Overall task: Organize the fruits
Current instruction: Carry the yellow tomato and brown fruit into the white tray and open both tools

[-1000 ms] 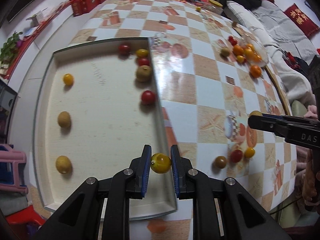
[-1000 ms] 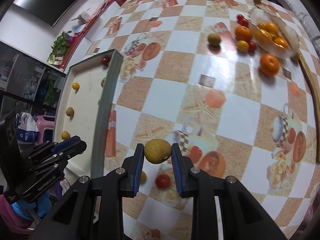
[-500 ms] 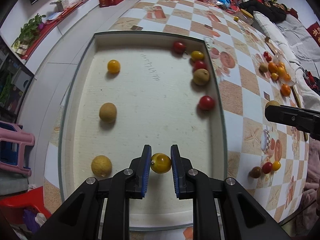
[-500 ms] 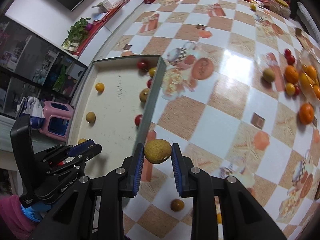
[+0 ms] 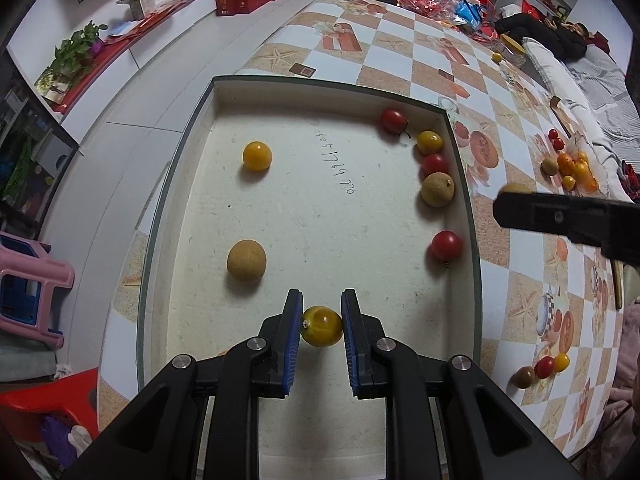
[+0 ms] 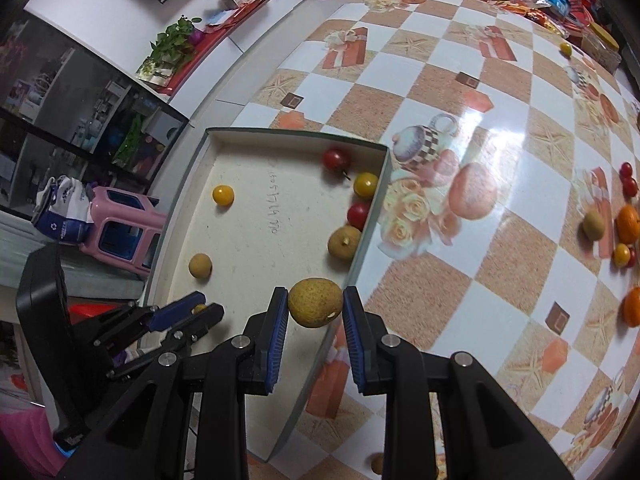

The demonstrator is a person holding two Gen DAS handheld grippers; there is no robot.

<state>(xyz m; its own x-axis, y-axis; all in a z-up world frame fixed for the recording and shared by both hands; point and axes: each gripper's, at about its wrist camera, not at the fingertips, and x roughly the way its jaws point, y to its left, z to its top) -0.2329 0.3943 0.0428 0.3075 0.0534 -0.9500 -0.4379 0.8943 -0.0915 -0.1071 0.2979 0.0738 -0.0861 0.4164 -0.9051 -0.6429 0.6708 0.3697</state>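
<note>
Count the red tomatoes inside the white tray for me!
3, all along the tray's right wall: one in the far corner, one midway, one nearest. The grippers may hide more.

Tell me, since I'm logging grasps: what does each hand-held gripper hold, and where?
Left hand-held gripper: yellow tomato, pinched at its sides. Right hand-held gripper: brown longan, also by its sides.
</note>
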